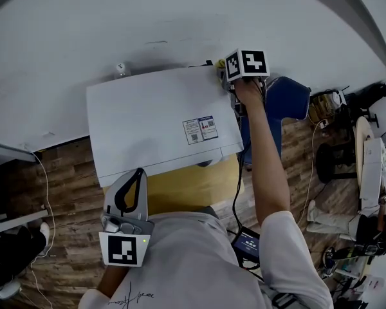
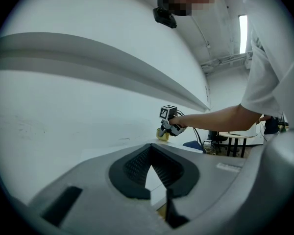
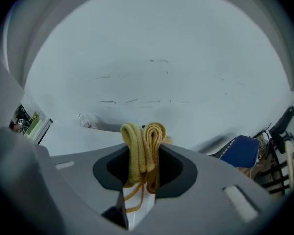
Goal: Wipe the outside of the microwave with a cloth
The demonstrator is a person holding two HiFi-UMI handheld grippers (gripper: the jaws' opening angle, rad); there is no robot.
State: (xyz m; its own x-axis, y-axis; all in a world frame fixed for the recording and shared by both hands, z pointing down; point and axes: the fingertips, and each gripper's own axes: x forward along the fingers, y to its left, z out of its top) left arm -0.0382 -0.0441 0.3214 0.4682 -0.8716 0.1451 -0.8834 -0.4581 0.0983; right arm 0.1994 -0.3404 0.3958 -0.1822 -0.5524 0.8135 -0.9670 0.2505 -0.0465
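Note:
A white microwave (image 1: 148, 121) lies below me in the head view, with a label (image 1: 200, 129) on its top near the front right. My right gripper (image 1: 226, 77) is at the top's far right corner, shut on a folded yellow cloth (image 3: 143, 143) that bulges up between its jaws. The cloth (image 2: 161, 134) touches that corner of the top. My left gripper (image 1: 139, 172) hovers at the microwave's near edge, over the front left part. Its jaws meet at the tips (image 2: 152, 156) with nothing between them.
The microwave stands on a yellow-brown cabinet (image 1: 193, 188) against a white wall (image 1: 180, 18). A blue chair (image 1: 289, 98) stands to the right. A small bottle-like object (image 1: 120, 68) sits behind the microwave. A cable and a small device (image 1: 248, 244) lie on the wooden floor.

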